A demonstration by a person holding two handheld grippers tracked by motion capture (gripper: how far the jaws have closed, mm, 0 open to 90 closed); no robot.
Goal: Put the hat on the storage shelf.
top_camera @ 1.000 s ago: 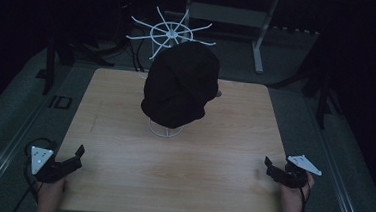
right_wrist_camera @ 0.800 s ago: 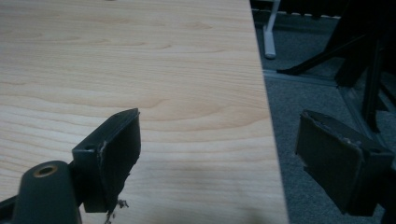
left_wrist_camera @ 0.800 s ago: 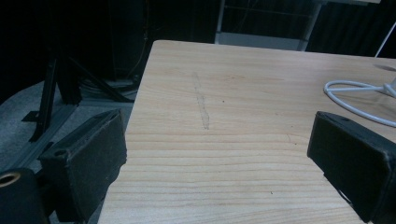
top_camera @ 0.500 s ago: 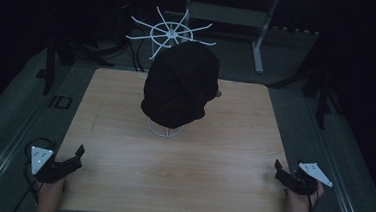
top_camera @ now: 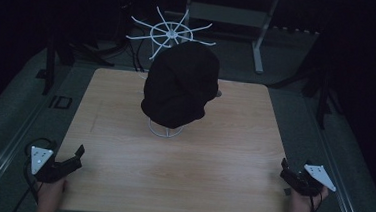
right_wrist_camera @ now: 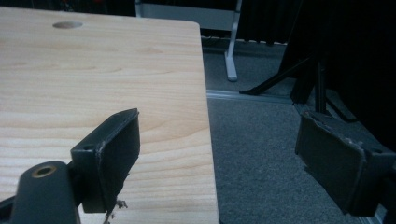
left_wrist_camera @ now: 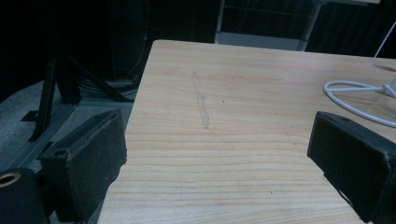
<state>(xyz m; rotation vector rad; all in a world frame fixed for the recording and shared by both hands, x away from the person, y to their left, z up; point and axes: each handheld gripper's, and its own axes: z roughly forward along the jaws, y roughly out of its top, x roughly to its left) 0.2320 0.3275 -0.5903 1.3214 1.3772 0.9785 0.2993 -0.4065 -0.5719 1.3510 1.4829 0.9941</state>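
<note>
Counter (top_camera: 123, 146): pale wood, square top, bare apart from one stand near its middle. Dark floor all round, with a grey frame (top_camera: 261, 36) standing beyond the far edge.

Black hat (top_camera: 179, 88): sits draped over a white wire stand (top_camera: 165, 129) just past the counter's centre, tilted a little toward the near side. The stand's ring base shows under the hat's brim. A second white wire rack (top_camera: 170, 33), spokes bare, stands behind it off the far edge.

Left tool (top_camera: 66, 162): at the near left corner, held low over the counter edge, jaws apart with nothing between them. Left gripper view confirms: bare wood between the two black pads (left_wrist_camera: 88, 158), stand's base ring off to one side.

Right tool (top_camera: 291, 176): at the near right corner, half off the counter edge. Jaws wide apart, empty; right gripper view shows one pad (right_wrist_camera: 109, 154) over wood, the other over floor.

Progress, as judged: hat untouched, well apart from both tools. No reach toward it is under way. Approach, grasp and lift off the stand all remain.
</note>
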